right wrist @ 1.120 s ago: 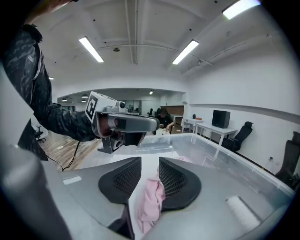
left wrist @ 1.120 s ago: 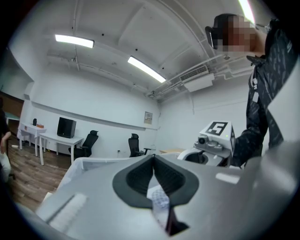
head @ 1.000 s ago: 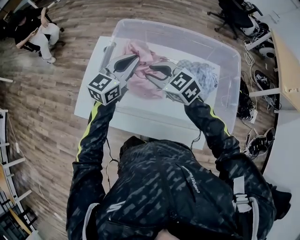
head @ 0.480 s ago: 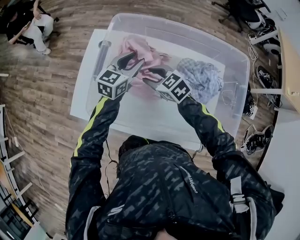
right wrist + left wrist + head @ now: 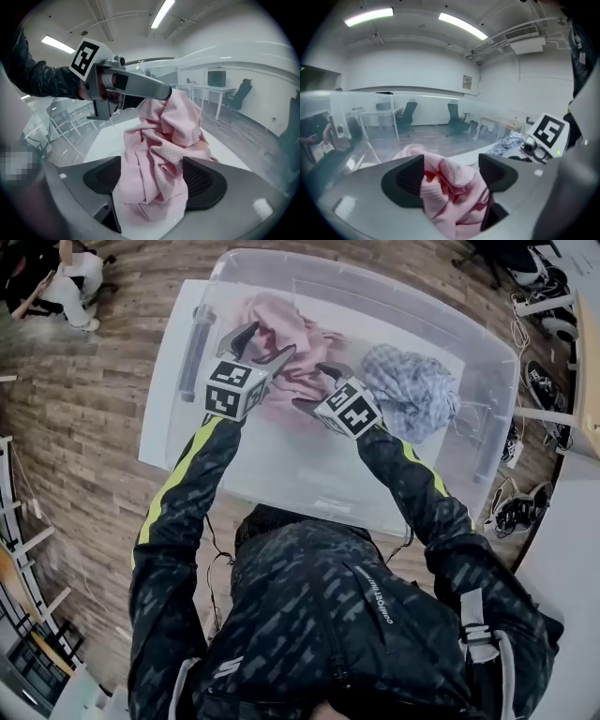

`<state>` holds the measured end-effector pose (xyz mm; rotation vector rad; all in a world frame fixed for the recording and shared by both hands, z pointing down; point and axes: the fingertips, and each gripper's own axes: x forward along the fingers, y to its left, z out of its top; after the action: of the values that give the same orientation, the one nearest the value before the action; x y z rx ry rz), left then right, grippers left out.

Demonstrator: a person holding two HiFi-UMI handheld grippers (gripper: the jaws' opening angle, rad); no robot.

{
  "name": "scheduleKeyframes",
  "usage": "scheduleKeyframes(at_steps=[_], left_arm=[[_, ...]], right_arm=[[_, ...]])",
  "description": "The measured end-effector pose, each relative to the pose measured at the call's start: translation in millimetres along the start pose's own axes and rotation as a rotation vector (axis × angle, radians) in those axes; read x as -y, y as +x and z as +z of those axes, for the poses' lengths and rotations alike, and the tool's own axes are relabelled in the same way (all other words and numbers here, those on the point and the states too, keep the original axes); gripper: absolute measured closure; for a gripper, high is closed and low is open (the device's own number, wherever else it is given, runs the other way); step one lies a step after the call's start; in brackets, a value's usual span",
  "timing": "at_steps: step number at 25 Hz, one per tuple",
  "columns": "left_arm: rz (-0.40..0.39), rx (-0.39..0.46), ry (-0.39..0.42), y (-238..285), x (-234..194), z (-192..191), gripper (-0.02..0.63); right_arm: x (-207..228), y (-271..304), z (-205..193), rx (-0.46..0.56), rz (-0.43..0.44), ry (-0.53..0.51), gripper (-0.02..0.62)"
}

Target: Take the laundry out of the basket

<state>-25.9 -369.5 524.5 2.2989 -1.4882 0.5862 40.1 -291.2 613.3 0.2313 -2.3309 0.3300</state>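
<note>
**Head view.** One clear basket (image 5: 375,296) stands on a white surface (image 5: 167,390). It contains two garments: one pink garment (image 5: 281,329) at the left and one blue checked garment (image 5: 412,395) at the right, lying apart. Two grippers are in use. The left gripper (image 5: 267,341) and the right gripper (image 5: 309,385) are both inside the basket, at the near edge of the pink garment. Compared with the earlier frames, both grippers sit lower and further into the basket, and their jaws, then nearly together, have just been opening. The two garments lie where they lay before.

**Left gripper view.** The left gripper (image 5: 452,176) has its jaws spread wide. The pink garment (image 5: 450,201) bulges up between them and touches the left jaw's inner face. Nothing is clamped. The blue garment (image 5: 508,140) lies beyond, to the right, beside the right gripper's marker cube (image 5: 548,132).

**Right gripper view.** The right gripper (image 5: 152,183) also has its jaws wide apart. A bunched fold of the pink garment (image 5: 164,140) fills the gap and reaches both pads, but it is not squeezed or lifted. The left gripper appears behind it, with one finger (image 5: 157,91) resting against the top of the same garment.
</note>
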Motion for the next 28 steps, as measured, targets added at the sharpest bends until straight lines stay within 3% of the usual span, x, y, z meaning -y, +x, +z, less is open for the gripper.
scheduleKeyframes(at_steps=[5,11,23,28], left_arm=[[-0.004,-0.109,-0.026,23,-5,-29,0.244],[-0.047,-0.227,-0.002,45,4,-66,0.242],[-0.107,-0.259,0.003,59,8,-85,0.222],[-0.122,-0.252,-0.048,62,10,-91,0.222]], right_arm=[[16,15,-26,-0.048,-0.048,0.049,0.111],[29,36,-50,-0.045,-0.022,0.138,0.065],[29,72,-42,0.001,0.054,0.119,0.038],[24,83,-34,0.061,0.078,0.103,0.038]])
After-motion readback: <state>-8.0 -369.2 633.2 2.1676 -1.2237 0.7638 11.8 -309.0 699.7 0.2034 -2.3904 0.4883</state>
